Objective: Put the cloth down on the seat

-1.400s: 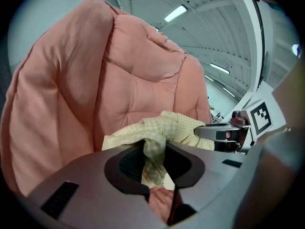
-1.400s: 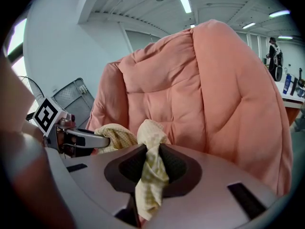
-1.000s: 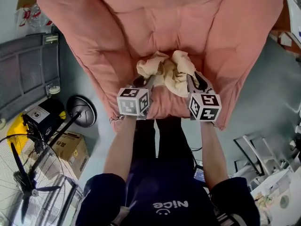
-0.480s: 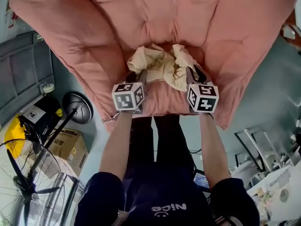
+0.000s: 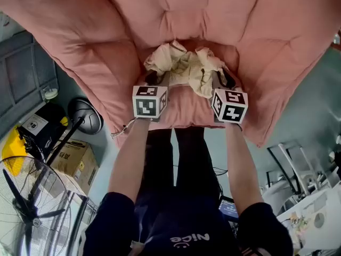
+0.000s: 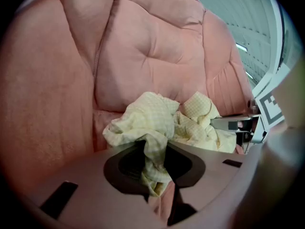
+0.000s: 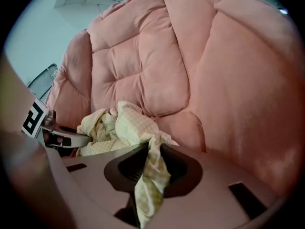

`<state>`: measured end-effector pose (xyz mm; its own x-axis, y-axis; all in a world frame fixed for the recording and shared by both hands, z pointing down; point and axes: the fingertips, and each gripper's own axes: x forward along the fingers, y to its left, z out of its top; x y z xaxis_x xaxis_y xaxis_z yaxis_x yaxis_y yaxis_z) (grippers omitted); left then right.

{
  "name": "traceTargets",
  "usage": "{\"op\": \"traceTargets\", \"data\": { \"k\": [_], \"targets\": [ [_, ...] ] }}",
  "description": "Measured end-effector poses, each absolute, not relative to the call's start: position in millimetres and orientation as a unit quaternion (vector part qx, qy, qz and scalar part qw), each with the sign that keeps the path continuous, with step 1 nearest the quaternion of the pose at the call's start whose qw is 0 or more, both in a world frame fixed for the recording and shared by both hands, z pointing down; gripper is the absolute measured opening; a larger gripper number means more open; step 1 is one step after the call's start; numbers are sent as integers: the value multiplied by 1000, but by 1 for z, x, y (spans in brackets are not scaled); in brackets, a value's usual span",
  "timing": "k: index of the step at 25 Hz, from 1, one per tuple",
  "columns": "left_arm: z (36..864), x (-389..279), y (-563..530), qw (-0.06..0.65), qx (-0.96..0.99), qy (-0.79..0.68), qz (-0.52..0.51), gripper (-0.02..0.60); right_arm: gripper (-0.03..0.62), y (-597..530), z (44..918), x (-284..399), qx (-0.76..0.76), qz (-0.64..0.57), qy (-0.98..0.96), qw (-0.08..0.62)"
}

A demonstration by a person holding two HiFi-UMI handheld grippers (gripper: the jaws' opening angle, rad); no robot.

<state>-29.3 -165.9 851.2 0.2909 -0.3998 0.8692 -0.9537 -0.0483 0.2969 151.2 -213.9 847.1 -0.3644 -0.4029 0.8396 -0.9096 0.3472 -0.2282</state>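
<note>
Head view: my left hand-held gripper (image 5: 159, 80) is clamped on one end of the cloth (image 5: 184, 68), which is bunched low over the pink seat (image 5: 186, 111), and my right hand-held gripper (image 5: 221, 80) is clamped on the other end. I'd lower both evenly, then release together. A fan (image 5: 24, 207) and a box (image 5: 80, 167) stand on the floor at left, well apart; nothing blocks
</note>
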Motion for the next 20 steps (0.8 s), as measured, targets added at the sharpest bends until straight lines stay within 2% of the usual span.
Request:
{"op": "traceTargets", "data": {
  "k": [4, 7, 9, 11, 13, 20],
  "targets": [
    [854, -28, -166, 453, 659, -513, 312, 123, 89, -211, 849, 148, 436, 358, -743, 361],
    [850, -27, -163, 473, 648, -510, 310, 134, 92, -209, 844, 146, 437, 369, -737, 361],
    [843, -28, -163, 492, 640, -510, 299, 167, 128, -209, 834, 147, 446, 374, -731, 356],
    [834, -28, -162, 503, 634, -510, 291, 229, 184, -208, 822, 147, 450, 376, -730, 351],
    [822, -28, -157, 506, 635, -505, 293, 282, 199, -205, 807, 146, 450, 375, -732, 346],
    [759, -20, -142, 492, 660, -491, 285, 285, 202, -190, 735, 145, 463, 364, -744, 316]
  ]
}}
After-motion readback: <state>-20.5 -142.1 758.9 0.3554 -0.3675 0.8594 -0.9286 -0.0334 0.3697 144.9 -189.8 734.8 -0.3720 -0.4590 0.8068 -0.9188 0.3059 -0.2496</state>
